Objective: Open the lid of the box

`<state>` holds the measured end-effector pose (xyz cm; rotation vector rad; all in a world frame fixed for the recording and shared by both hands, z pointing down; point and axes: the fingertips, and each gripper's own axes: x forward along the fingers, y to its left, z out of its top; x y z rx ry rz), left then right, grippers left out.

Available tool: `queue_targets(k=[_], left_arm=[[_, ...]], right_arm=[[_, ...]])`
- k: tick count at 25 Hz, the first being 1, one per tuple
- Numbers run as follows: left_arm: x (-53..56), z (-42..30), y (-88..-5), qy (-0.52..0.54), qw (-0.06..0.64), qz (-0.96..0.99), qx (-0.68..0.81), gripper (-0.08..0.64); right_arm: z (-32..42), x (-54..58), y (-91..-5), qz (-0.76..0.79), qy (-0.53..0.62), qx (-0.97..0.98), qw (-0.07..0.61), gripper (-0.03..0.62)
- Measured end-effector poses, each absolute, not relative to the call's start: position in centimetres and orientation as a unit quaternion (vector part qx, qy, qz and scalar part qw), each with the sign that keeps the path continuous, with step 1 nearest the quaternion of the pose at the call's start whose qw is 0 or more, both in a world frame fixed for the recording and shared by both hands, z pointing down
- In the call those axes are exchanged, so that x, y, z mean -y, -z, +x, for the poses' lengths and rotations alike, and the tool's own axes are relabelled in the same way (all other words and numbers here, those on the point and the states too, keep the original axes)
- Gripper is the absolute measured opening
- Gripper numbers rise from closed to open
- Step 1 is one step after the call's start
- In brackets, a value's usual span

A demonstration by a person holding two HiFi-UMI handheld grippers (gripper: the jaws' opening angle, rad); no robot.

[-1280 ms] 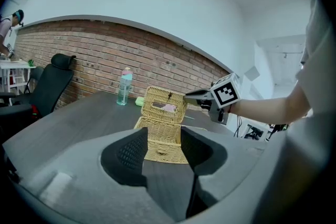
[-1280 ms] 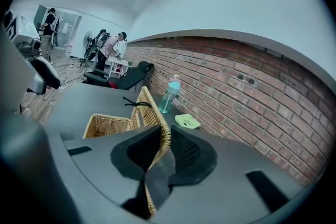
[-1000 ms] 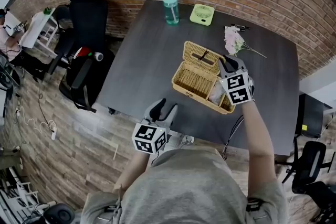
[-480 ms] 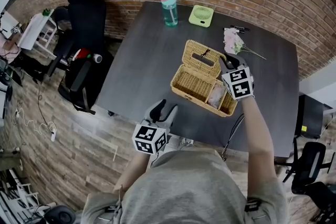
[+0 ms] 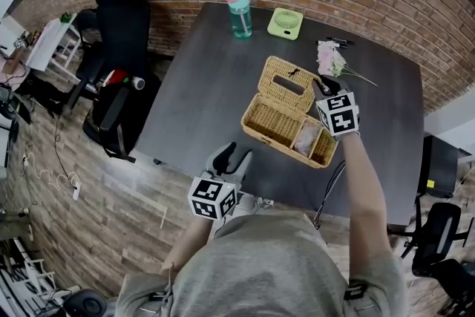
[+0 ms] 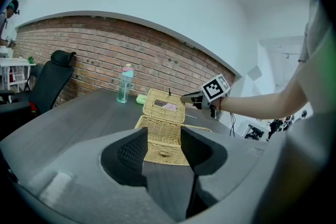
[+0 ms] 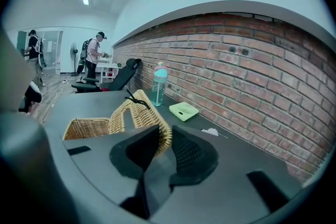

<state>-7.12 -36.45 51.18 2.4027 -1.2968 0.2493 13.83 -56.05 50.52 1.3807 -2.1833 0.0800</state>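
The wicker box [image 5: 286, 131] stands mid-table with its lid [image 5: 288, 84] raised and leaning back toward the wall. My right gripper [image 5: 324, 89] is at the lid's right end. In the right gripper view the lid's woven rim [image 7: 157, 126] sits between the jaws of the right gripper [image 7: 165, 147], touching both pads; the jaws have just been opening slightly with the rim still between them. My left gripper [image 5: 226, 159] hovers at the table's near edge, open and with nothing in it. In the left gripper view the box [image 6: 163, 136] shows beyond the left gripper [image 6: 163, 152].
A teal bottle [image 5: 240, 11], a green fan [image 5: 285, 21] and pink flowers [image 5: 330, 58] lie along the far side of the dark table [image 5: 200, 93]. A pale packet [image 5: 306, 136] sits in the box's right compartment. A black chair [image 5: 122, 33] stands left of the table.
The lid has swung further back, uncovering more of the box's inside. My right gripper moved with it, away from me and slightly right. The left gripper stayed put.
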Motion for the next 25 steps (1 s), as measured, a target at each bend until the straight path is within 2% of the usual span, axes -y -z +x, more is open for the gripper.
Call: queue_targets(k=[25], left_arm=[[37.1,-6.9,-52.0,-0.097,0.208,0.856,0.463,0.193]], right_arm=[[15.7,59.1,-55.5,0.533,-0.091,0.788,0.295,0.077]])
